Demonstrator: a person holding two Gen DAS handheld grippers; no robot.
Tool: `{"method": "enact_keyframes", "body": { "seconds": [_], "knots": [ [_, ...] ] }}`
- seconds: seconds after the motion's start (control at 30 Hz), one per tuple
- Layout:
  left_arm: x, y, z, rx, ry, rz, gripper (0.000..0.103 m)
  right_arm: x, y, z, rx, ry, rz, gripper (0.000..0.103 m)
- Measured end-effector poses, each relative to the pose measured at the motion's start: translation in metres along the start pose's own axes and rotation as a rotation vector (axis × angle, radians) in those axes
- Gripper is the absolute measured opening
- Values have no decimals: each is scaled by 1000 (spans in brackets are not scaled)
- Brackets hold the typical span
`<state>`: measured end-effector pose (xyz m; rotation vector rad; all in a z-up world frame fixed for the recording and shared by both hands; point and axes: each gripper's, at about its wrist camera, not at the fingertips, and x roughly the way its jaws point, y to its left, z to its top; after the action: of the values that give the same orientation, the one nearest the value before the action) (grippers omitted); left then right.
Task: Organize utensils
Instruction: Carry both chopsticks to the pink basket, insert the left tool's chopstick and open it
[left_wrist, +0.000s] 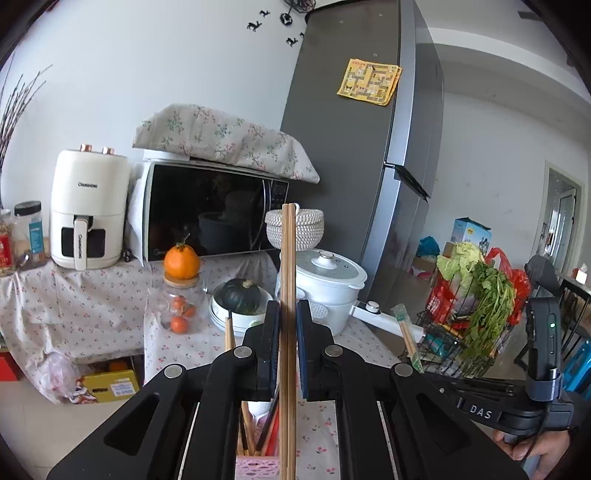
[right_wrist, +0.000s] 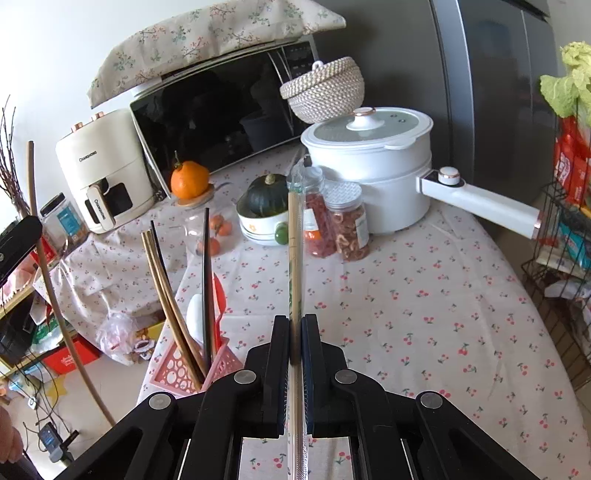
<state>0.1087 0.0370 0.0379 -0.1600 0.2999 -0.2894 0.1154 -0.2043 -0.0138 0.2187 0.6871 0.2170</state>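
Observation:
My left gripper (left_wrist: 288, 306) is shut on a pair of plain wooden chopsticks (left_wrist: 288, 258) that stand upright through its jaws. Just below it is the pink utensil holder (left_wrist: 255, 469), with several chopsticks and a white spoon in it. My right gripper (right_wrist: 295, 321) is shut on a pair of chopsticks in a clear sleeve (right_wrist: 295, 240), held over the floral tablecloth (right_wrist: 424, 314). In the right wrist view the pink holder (right_wrist: 173, 369) stands at the table's left edge with brown and black chopsticks (right_wrist: 207, 280). The left gripper's pair (right_wrist: 48, 277) shows at far left there.
At the back of the table stand a microwave (right_wrist: 221, 122), a white air fryer (right_wrist: 107, 173), a white lidded pot with a long handle (right_wrist: 373, 162), a woven basket (right_wrist: 325, 92), a bowl holding a squash (right_wrist: 262, 221) and snack jars (right_wrist: 343, 221). A wire basket of greens (left_wrist: 476, 317) stands at the right.

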Motion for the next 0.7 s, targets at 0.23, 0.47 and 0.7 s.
{"method": "enact_keyframes", "body": {
  "seconds": [0.23, 0.47, 0.7],
  "knots": [
    [38, -1, -14, 89, -88, 90, 9, 7, 1, 3, 9, -8, 11, 4],
    [64, 6, -36, 115, -87, 110, 9, 17, -1, 6, 4, -12, 6, 4],
    [80, 16, -57, 105, -22, 116, 9, 23, 3, 5, -7, -23, 4, 4]
  ]
}}
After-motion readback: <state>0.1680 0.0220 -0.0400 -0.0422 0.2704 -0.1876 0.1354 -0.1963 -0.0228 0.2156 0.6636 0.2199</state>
